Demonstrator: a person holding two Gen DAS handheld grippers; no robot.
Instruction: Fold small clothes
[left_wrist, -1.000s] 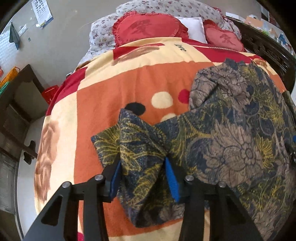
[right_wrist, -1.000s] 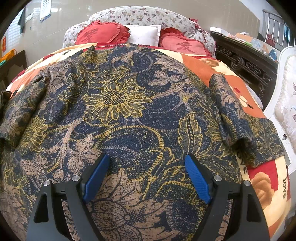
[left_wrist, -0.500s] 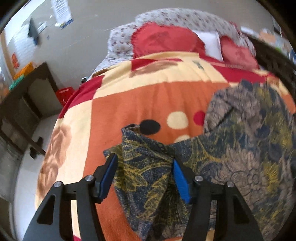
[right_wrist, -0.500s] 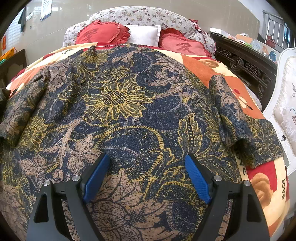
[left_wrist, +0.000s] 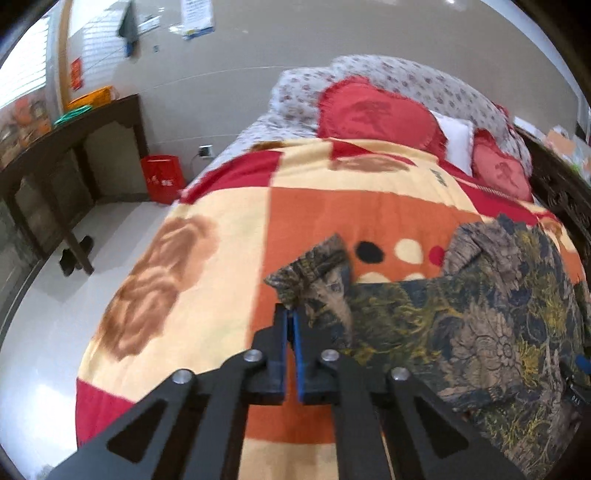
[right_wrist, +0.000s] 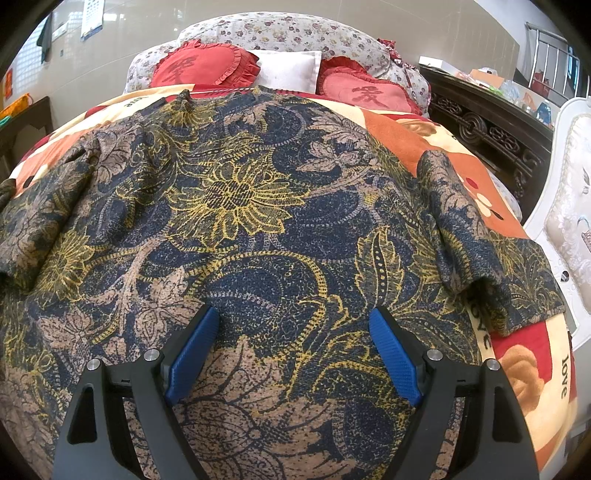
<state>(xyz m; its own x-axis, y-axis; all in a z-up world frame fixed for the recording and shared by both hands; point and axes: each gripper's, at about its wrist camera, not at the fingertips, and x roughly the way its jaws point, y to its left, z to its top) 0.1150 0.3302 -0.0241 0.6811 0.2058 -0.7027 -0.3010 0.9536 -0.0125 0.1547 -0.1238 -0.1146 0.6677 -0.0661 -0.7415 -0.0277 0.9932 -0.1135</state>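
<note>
A dark blue top with yellow and tan flowers (right_wrist: 243, 206) lies spread on the bed; it also shows in the left wrist view (left_wrist: 461, 325). My left gripper (left_wrist: 291, 314) is shut on the edge of its left sleeve (left_wrist: 314, 269), which is bunched and lifted a little off the blanket. My right gripper (right_wrist: 295, 325) is open, its blue pads (right_wrist: 192, 347) resting over the lower middle of the top. The right sleeve (right_wrist: 461, 236) lies folded out toward the bed's right side.
The top rests on an orange, red and cream blanket (left_wrist: 207, 280). Red heart cushions (right_wrist: 203, 66) and a white pillow (right_wrist: 288, 70) lie at the head. A dark wooden table (left_wrist: 55, 166) and red bin (left_wrist: 162, 177) stand left; carved wood furniture (right_wrist: 491, 129) and a white chair (right_wrist: 569, 206) stand right.
My left gripper has closed on the left sleeve and moved left and up, pulling the sleeve with it. My right gripper has stayed open and still.
</note>
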